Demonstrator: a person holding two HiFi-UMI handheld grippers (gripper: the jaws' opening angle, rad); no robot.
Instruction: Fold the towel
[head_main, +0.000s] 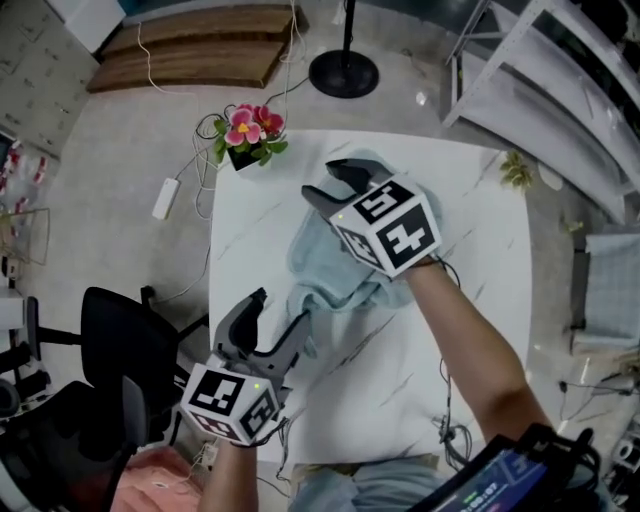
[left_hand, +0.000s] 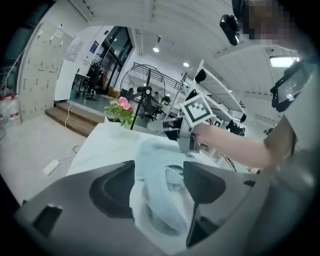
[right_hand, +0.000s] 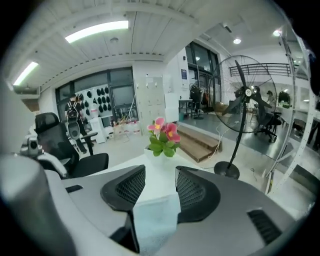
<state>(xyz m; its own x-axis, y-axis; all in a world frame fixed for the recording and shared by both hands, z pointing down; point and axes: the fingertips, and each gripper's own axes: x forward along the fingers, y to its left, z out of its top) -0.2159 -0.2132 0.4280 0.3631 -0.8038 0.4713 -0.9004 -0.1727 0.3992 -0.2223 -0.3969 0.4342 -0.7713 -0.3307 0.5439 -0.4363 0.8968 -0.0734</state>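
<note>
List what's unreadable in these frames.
- Head view: towel partly hidden under right gripper; corners lost in the crumple.
- Left gripper view: towel's near end hidden behind the jaws of the left gripper.
- Right gripper view: towel cut off by the bottom edge; only a strip shows between the jaws.

Even overhead light fills the head view; the white table (head_main: 470, 200) is bright without glare, and the shadows around the towel (head_main: 318, 255) are soft. Both gripper views are fisheye circles with black corners, and straight lines bow near the rim. In the left gripper view the jaws are dark and blurred. In the right gripper view a ceiling strip light (right_hand: 97, 31) burns white and the jaws' mesh is sharp.
</note>
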